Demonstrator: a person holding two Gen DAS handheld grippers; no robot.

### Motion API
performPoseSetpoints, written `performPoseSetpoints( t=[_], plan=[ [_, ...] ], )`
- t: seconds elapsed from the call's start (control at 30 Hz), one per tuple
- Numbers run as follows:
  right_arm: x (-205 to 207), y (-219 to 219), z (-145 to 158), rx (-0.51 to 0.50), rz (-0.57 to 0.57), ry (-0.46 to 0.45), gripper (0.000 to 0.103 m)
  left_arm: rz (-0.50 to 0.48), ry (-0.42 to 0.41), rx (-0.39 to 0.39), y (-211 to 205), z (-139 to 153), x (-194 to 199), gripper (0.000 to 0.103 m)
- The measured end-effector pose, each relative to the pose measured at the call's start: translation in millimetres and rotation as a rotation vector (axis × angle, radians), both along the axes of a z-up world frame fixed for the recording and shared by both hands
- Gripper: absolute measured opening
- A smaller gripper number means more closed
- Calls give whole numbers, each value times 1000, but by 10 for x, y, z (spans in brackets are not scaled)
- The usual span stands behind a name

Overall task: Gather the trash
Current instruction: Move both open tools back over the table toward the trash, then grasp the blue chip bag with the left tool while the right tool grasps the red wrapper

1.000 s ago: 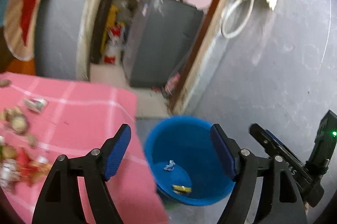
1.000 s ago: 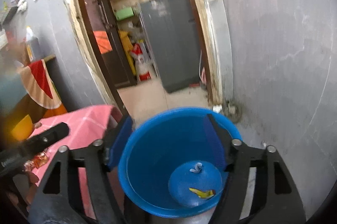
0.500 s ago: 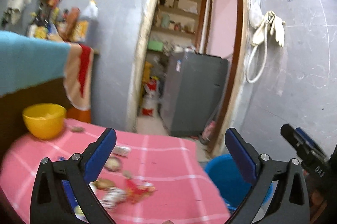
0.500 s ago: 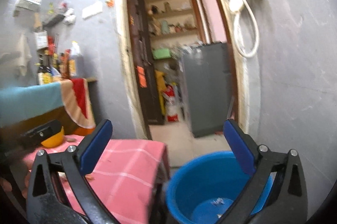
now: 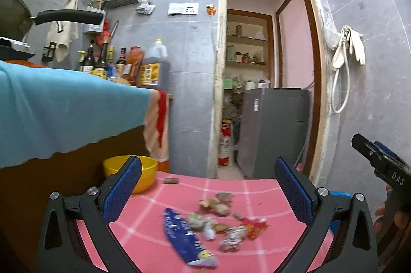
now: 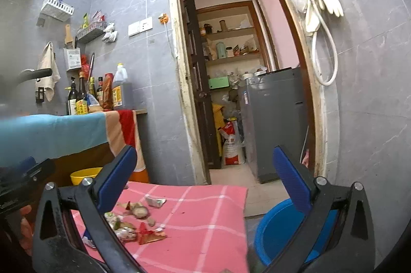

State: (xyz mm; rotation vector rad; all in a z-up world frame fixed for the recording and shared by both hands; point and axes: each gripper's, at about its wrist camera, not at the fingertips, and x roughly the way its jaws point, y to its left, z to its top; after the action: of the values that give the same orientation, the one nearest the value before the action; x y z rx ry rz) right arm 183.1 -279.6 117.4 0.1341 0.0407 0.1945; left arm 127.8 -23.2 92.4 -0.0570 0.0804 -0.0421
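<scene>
Both our left gripper (image 5: pixel 205 193) and right gripper (image 6: pixel 205 178) hung wide apart and empty above the pink checked tablecloth (image 5: pixel 259 193), ready for the scattered crumpled wrappers (image 5: pixel 223 224) beside the round blue plastic bin (image 6: pixel 274 229).

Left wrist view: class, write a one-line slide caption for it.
Open left gripper faces scattered trash and a blue wrapper on the pink checked tablecloth.

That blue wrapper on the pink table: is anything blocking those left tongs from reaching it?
Nothing visible does. The blue wrapper lies in the open between the wide-open left tongs, with other scraps just beside it.
</scene>
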Motion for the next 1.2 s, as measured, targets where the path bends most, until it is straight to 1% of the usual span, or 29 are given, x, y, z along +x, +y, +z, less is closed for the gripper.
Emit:
performPoseSetpoints(
  t=[0.17,0.33,0.4,0.5,0.6,0.63,0.73,0.77,0.87,0.93,1.0,1.03,1.1,1.13,1.2],
  plan=[
    [33,194,-56,-37,32,21,103,32,28,9,231,-151,-29,101],
    [113,378,-164,-82,64,59,103,45,93,6,349,-336,21,101],
    [176,452,-225,-101,83,94,103,35,130,3,371,-388,68,101],
    [296,547,-310,-128,113,157,103,21,206,-11,400,-480,165,101],
    [413,624,-406,-148,140,222,103,4,286,-20,417,-552,288,101],
    [449,639,-437,-153,146,243,103,0,327,-21,417,-594,347,101],
    [549,692,-535,-176,155,301,103,-9,398,-28,420,-678,461,100],
    [570,699,-559,-180,158,313,103,-11,429,-33,424,-714,508,99],
    [645,735,-625,-195,178,358,103,-23,494,-48,435,-778,592,90],
    [695,776,-671,-211,192,387,103,-33,533,-54,429,-813,636,84],
    [748,837,-728,-232,208,422,103,-50,574,-67,429,-853,683,74],
    [766,869,-750,-241,215,437,101,-57,591,-74,439,-870,707,72],
    [833,932,-813,-262,234,483,93,-77,634,-91,440,-921,752,65],
    [864,952,-843,-268,244,503,91,-83,648,-97,435,-935,770,63],
    [935,984,-913,-277,262,549,85,-96,695,-112,433,-996,826,56]
  ],
)
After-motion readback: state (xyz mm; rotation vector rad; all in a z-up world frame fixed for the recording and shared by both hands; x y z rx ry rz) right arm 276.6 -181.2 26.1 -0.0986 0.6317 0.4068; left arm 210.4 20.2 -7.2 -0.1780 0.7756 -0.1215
